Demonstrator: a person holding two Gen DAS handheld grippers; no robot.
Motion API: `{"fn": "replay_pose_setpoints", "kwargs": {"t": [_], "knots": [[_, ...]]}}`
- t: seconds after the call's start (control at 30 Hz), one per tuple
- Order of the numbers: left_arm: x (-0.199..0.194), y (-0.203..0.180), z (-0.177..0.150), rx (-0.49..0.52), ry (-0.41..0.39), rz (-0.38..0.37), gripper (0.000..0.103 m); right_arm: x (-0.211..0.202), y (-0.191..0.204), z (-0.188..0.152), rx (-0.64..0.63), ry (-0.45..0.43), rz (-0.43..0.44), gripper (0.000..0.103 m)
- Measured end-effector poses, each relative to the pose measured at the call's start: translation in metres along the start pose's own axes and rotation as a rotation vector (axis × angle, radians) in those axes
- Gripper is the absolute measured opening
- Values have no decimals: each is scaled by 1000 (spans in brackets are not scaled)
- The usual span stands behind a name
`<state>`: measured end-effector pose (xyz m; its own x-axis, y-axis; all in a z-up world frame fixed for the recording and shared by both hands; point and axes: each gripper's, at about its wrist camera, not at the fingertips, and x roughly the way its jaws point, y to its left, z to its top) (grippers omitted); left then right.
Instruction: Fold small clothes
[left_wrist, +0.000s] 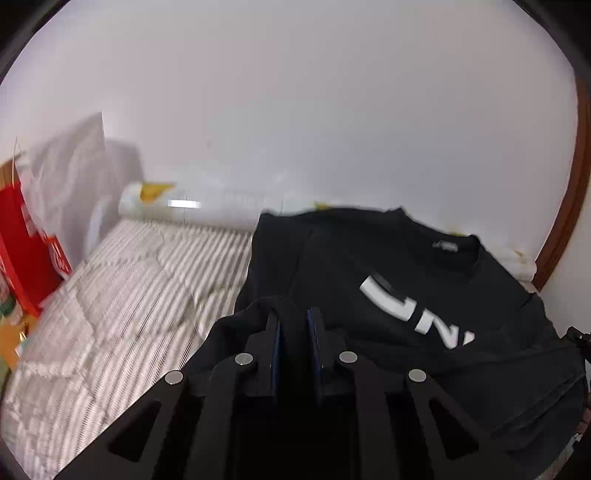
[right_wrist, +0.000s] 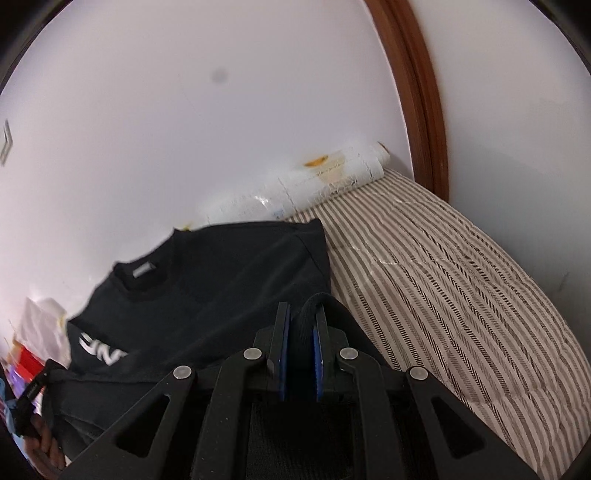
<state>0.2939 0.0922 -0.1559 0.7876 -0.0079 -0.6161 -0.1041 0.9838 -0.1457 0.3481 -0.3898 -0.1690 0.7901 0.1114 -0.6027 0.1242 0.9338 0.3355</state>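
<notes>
Left wrist view: one black T-shirt (left_wrist: 388, 280) with white lettering lies on the striped quilt (left_wrist: 140, 280), its collar toward the wall-side edge of the bed. The left gripper (left_wrist: 293, 325) has its two blue-padded fingers drawn close together with a fold of the shirt's black cloth bunched around and between them, so it is pinching the shirt. One rolled white sheet (left_wrist: 192, 208) with yellow marks lies along the far edge against the wall. At the left edge stand one red bag (left_wrist: 26, 251) and one white plastic bag (left_wrist: 70, 173).

Right wrist view: the same single T-shirt (right_wrist: 221, 277) covers the left part of the striped quilt (right_wrist: 461, 295). The right gripper (right_wrist: 301, 328) is clenched on a dark ribbed hem of the shirt, which rises between its two fingers. One rolled sheet (right_wrist: 332, 177) rests at the far edge beside one brown wooden door frame (right_wrist: 421, 92). The other gripper's black body shows at the lower left.
</notes>
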Motion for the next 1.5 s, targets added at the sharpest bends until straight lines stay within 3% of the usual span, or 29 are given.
{"fn": "replay_pose_setpoints", "kwargs": {"t": [0.13, 0.3, 0.9, 1.5], "knots": [[5, 1, -3, 3, 23, -7, 17, 11, 2, -8, -49, 8, -48, 14], [7, 2, -5, -3, 40, -3, 28, 18, 4, -14, -83, 12, -73, 16], [12, -5, -4, 32, 54, 48, 38, 26, 17, -21, -173, 32, -139, 29], [13, -7, -5, 43, 63, 67, 44, 27, 14, -21, -149, 42, -119, 36]]}}
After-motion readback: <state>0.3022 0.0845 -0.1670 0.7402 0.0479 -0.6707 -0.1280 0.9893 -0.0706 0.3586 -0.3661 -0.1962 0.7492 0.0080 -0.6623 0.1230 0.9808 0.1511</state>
